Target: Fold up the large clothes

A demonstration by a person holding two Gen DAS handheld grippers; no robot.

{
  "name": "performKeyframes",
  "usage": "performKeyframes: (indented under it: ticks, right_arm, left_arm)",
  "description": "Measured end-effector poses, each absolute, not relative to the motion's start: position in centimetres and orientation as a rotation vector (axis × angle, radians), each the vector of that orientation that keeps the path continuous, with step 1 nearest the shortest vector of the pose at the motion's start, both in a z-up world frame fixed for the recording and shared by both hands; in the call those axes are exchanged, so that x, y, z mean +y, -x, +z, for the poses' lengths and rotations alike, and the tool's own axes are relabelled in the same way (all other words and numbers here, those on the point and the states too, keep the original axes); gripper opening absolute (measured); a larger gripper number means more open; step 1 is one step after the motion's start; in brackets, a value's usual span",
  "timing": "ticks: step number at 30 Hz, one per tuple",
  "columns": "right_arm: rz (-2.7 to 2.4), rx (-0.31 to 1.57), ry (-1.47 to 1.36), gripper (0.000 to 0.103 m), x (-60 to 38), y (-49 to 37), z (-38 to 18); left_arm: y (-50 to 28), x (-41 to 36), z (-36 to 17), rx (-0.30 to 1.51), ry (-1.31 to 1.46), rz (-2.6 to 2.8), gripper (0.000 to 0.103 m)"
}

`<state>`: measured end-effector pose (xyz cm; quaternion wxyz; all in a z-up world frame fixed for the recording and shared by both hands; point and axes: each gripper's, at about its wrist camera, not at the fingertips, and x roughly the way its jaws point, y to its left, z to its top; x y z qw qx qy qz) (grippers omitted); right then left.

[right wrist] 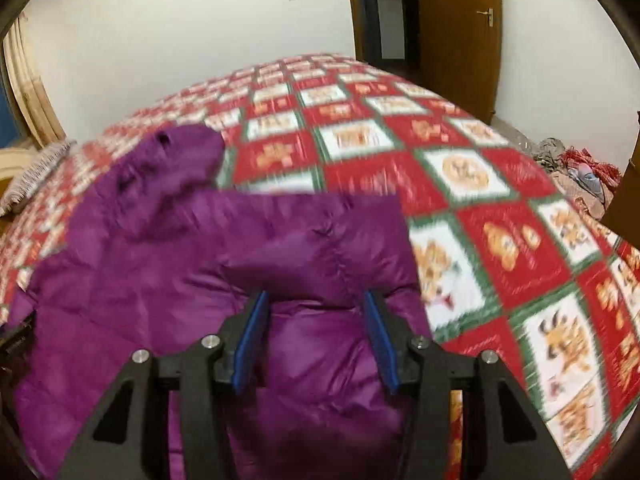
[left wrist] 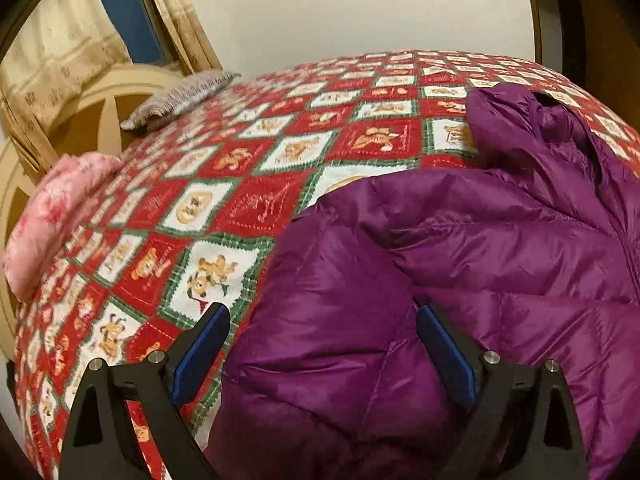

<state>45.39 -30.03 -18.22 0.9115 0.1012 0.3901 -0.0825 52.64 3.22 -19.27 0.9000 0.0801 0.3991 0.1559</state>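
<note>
A purple puffer jacket (left wrist: pixel 480 240) lies spread on a bed under a red, green and white patchwork quilt (left wrist: pixel 248 200). Its hood (left wrist: pixel 528 128) points toward the far side. My left gripper (left wrist: pixel 322 308) hovers open over the jacket's left edge, blue pads wide apart and gripping nothing. In the right wrist view the same jacket (right wrist: pixel 200 260) fills the lower left, with one sleeve folded across its front. My right gripper (right wrist: pixel 315 296) is open above the jacket's right part, its pads apart and off the fabric. The quilt (right wrist: pixel 500 232) shows to the right.
A pink pillow (left wrist: pixel 52 216) and a grey fringed pillow (left wrist: pixel 180 96) lie at the bed's left end by a cream headboard (left wrist: pixel 80 112). A wooden door (right wrist: pixel 460 40) stands beyond the bed. A heap of cloth (right wrist: pixel 576 176) sits off the right edge.
</note>
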Motion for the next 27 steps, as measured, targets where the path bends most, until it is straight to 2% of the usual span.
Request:
performKeyframes:
  ticks: [27]
  right_arm:
    - [-0.207,0.815,-0.146,0.055,-29.0,-46.0,-19.0]
  left_arm:
    - [-52.7,3.4,-19.8,0.821,-0.142,0.322,0.097]
